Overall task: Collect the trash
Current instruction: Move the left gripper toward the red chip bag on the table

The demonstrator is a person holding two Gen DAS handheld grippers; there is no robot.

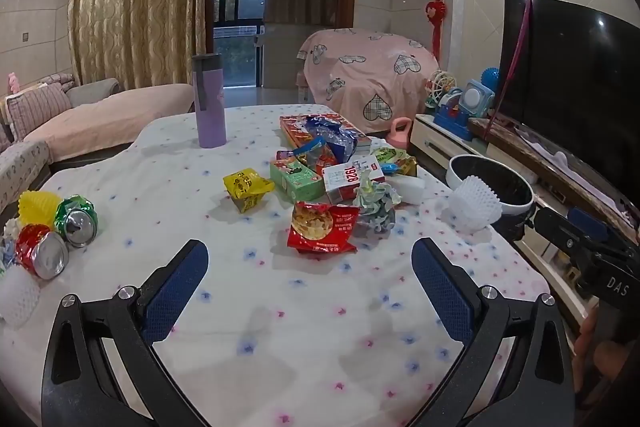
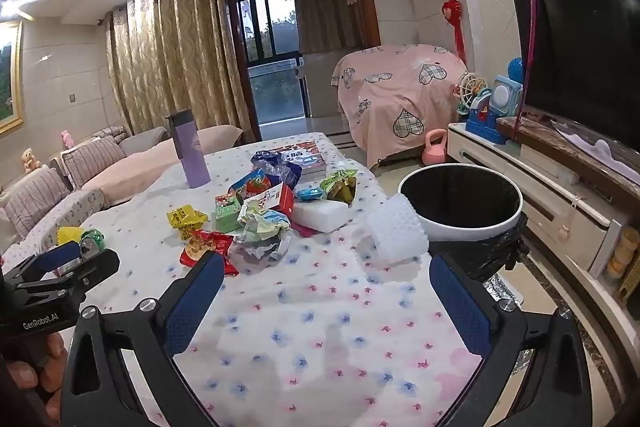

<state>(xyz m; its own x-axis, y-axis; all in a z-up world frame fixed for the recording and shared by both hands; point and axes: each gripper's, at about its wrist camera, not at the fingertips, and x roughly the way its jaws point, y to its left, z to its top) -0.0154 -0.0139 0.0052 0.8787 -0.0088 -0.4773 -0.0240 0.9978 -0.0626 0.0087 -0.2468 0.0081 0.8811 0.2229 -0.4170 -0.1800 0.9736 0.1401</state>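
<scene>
Trash lies on a flowered tablecloth (image 1: 280, 327): a red snack bag (image 1: 322, 227), a yellow wrapper (image 1: 247, 185), crumpled paper (image 1: 376, 201), a green carton (image 1: 296, 179), a 1928 box (image 1: 350, 177), a white foam net (image 1: 476, 205), crushed cans (image 1: 76, 217) at the left. A white bin with a black liner (image 2: 460, 203) stands at the table's right edge. My left gripper (image 1: 310, 267) is open and empty above the near table. My right gripper (image 2: 326, 285) is open and empty, near the foam net (image 2: 396, 231).
A purple bottle (image 1: 209, 103) stands at the table's far side. A sofa (image 1: 80, 115) runs along the left. A TV (image 2: 580, 43) on a low cabinet (image 2: 540, 187) stands right of the bin. A pink kettlebell (image 2: 436, 147) sits on the floor.
</scene>
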